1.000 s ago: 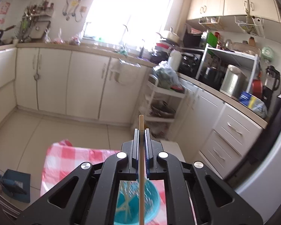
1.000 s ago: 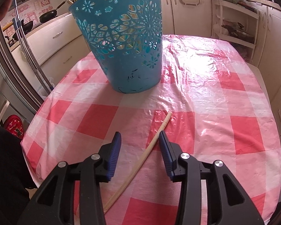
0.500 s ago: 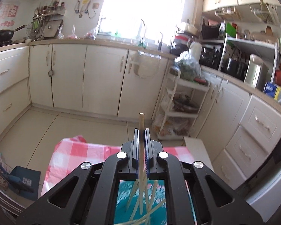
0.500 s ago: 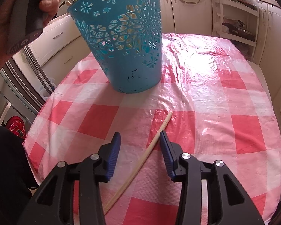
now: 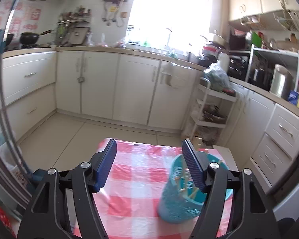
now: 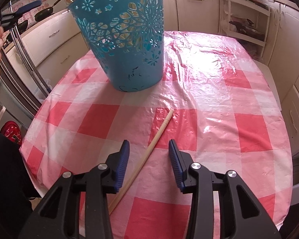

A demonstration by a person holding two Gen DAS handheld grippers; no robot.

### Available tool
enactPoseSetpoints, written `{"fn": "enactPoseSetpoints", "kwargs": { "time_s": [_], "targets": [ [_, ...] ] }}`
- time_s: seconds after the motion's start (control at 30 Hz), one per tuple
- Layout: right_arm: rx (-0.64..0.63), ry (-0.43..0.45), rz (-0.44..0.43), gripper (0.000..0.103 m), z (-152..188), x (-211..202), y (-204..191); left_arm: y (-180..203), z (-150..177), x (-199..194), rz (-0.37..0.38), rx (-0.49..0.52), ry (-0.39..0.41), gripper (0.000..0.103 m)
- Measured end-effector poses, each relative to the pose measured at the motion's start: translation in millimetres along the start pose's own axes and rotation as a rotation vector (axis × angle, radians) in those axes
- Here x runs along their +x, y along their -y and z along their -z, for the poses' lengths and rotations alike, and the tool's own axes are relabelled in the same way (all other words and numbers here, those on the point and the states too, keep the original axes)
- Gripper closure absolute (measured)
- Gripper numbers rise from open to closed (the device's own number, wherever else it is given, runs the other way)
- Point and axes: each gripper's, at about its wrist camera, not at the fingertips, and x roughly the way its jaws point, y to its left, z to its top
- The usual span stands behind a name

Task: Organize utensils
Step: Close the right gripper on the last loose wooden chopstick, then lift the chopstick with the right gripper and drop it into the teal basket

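A teal perforated basket [image 6: 121, 39] stands on the red-and-white checked tablecloth [image 6: 219, 91]. In the left wrist view the basket [image 5: 179, 197] holds several wooden chopsticks [image 5: 184, 176]. My left gripper [image 5: 149, 155] is open and empty, held high above the table, left of the basket. One wooden chopstick [image 6: 149, 151] lies on the cloth. My right gripper [image 6: 149, 151] is open, low over the cloth, its fingers on either side of that chopstick. The left gripper also shows at the upper left of the right wrist view [image 6: 20, 12].
The table's edge [image 6: 283, 159] curves round on the right and left. Kitchen cabinets [image 5: 117, 91] and a white trolley [image 5: 211, 111] stand beyond the table. A fridge door with handles [image 6: 24, 63] is at the left.
My left gripper opened and let go of the chopstick it held; that chopstick is now in the basket. The left gripper also moved left of the basket. The right gripper barely moved.
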Motion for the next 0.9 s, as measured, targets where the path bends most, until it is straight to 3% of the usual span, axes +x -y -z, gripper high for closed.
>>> {"fn": "enactPoseSetpoints", "kwargs": {
  "time_s": [0.13,0.2,0.37,0.57,0.7,0.9],
  "targets": [
    [-0.019,-0.009,0.059,0.075,-10,8,-2,-40,9,1,-0.034,-0.11,-0.025,0.036],
    [-0.062,-0.029,0.057,0.092,-15,11,-5,-59,13,5,-0.051,-0.167,-0.05,0.036],
    [-0.165,-0.101,-0.001,0.095,-18,10,-7,-79,13,0,-0.074,-0.2,-0.037,0.036],
    [-0.199,-0.115,0.082,0.096,-12,9,-16,-78,19,9,-0.095,-0.197,-0.078,0.032],
    [-0.097,-0.105,-0.026,0.097,-13,2,-4,-75,27,20,-0.112,-0.17,-0.121,0.031],
    [0.037,0.062,-0.246,0.097,-36,-56,11,-75,33,28,-0.119,-0.177,-0.154,0.029]
  ]
}}
